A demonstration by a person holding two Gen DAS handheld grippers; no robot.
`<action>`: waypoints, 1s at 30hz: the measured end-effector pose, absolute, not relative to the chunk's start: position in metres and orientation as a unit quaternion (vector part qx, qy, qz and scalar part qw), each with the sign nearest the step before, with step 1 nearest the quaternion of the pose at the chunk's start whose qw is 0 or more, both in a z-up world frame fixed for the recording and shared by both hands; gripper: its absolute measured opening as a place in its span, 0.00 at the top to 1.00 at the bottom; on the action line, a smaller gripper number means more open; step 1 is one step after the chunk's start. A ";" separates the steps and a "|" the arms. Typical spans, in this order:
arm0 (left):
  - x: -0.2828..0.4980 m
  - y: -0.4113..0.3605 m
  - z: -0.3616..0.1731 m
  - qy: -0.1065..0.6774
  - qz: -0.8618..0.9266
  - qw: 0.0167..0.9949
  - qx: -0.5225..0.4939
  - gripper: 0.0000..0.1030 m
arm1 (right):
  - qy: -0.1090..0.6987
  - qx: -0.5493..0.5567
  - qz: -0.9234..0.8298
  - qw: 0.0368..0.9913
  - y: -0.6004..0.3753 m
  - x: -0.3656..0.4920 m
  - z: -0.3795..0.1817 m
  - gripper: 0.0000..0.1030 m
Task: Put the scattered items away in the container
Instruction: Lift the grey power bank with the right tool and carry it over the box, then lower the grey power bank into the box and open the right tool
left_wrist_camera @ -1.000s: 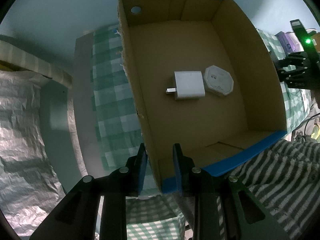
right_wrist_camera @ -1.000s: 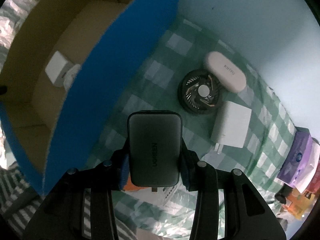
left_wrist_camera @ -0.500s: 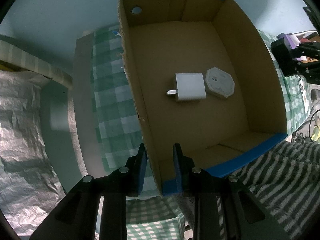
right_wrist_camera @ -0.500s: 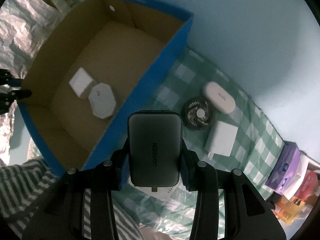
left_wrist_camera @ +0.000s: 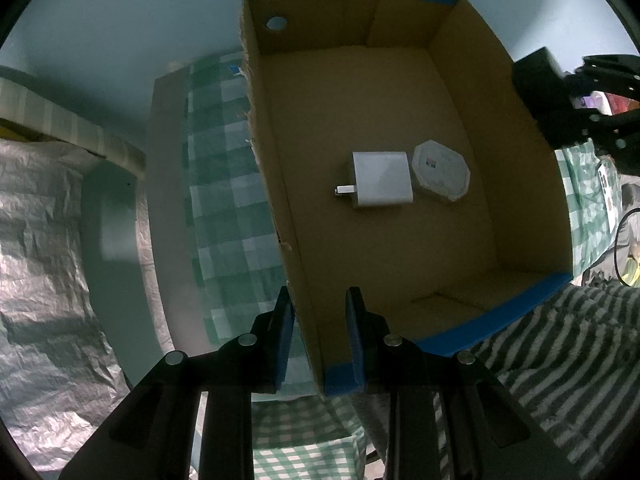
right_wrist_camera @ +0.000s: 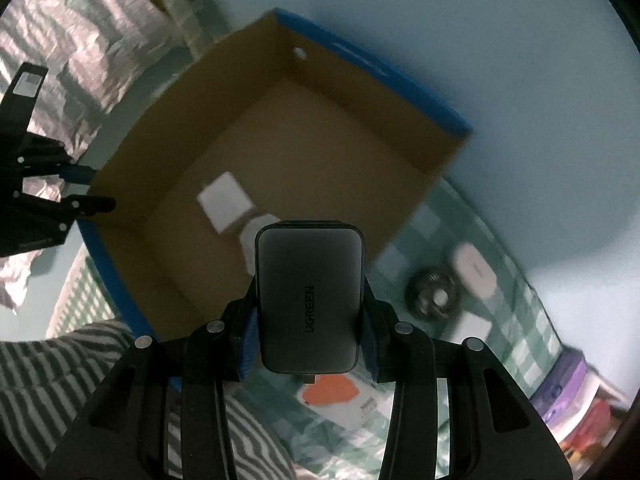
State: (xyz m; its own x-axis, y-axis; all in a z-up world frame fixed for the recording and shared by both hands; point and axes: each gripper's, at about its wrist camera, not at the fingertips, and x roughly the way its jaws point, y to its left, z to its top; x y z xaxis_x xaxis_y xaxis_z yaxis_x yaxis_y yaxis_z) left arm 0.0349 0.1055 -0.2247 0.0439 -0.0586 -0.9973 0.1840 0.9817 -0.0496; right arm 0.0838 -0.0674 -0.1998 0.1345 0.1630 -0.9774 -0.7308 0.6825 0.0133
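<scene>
An open cardboard box [left_wrist_camera: 400, 92] with a blue rim [right_wrist_camera: 384, 70] holds a white plug charger [left_wrist_camera: 382, 179] and a white octagonal item [left_wrist_camera: 440, 176]. My left gripper [left_wrist_camera: 320, 332] points down and is shut on the box's near corner, one finger outside the wall and one inside. My right gripper [right_wrist_camera: 310, 320] is shut on a dark grey UGREEN charger [right_wrist_camera: 310, 288], held in the air over the box's edge. In the left wrist view that charger [left_wrist_camera: 536, 76] hangs by the box's right wall. The picture is blurred in the right wrist view.
On the green checked cloth [right_wrist_camera: 516, 344] right of the box lie a small black fan [right_wrist_camera: 434, 294], a white oval case [right_wrist_camera: 476, 270], a white charger [right_wrist_camera: 474, 326] and an orange-and-white card [right_wrist_camera: 332, 392]. A purple box [right_wrist_camera: 568, 380] stands at the far right. Striped fabric [left_wrist_camera: 560, 360] lies near the box's front.
My right gripper has risen with the grey charger and swung from beside the box's outer wall to over its edge. The left gripper and the box have not moved.
</scene>
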 end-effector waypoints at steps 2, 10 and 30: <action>0.035 0.105 -0.225 0.686 -0.084 0.721 0.046 0.76 | 0.579 -0.255 0.319 0.706 -0.057 0.084 -0.206 0.61; 0.036 0.106 -0.225 0.685 -0.084 0.722 0.045 0.76 | 0.589 -0.287 0.329 0.680 -0.022 0.083 -0.246 0.61; 0.037 0.102 -0.223 0.685 -0.085 0.722 0.046 0.76 | 0.587 -0.287 0.342 0.676 -0.013 0.078 -0.271 0.60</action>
State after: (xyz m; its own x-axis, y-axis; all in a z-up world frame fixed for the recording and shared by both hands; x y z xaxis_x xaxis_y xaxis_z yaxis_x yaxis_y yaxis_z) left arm 0.0368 0.1024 -0.2233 0.0476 -0.0602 -0.9971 0.1866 0.9812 -0.0503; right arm 0.0778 -0.0127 -0.2707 0.0772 0.1251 -0.9891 -0.7983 0.6021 0.0138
